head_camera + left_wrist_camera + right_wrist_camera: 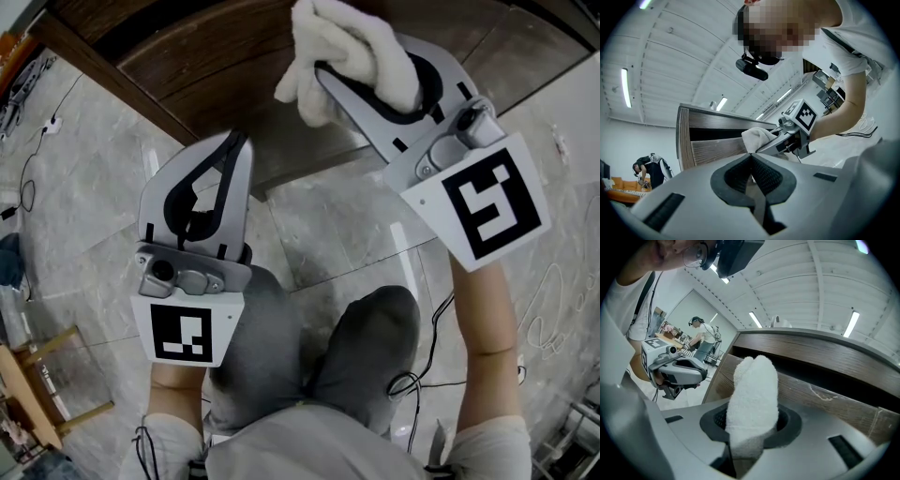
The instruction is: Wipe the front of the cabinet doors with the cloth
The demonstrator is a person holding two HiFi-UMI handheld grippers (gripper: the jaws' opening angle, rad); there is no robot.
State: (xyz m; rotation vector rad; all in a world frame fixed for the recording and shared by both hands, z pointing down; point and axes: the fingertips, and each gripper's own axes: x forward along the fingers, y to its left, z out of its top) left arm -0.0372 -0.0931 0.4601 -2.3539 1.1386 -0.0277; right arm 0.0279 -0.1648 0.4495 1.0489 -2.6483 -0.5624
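Note:
A fluffy white cloth (347,52) is clamped in my right gripper (326,77), which is shut on it and holds it up against the dark wood cabinet door (216,66). In the right gripper view the cloth (752,399) sticks up between the jaws, right before the brown door panel (825,394). My left gripper (238,141) is shut with nothing in it, hanging over the floor by the cabinet's lower edge, left of and nearer than the cloth. From the left gripper view I see the cloth (757,138) and the cabinet (717,136).
The person's grey-trousered knees (366,347) rest on the marble tile floor (94,187) in front of the cabinet. Cables (28,178) trail at the left and right. A wooden frame (37,366) stands at the lower left. Another person (701,338) works far behind.

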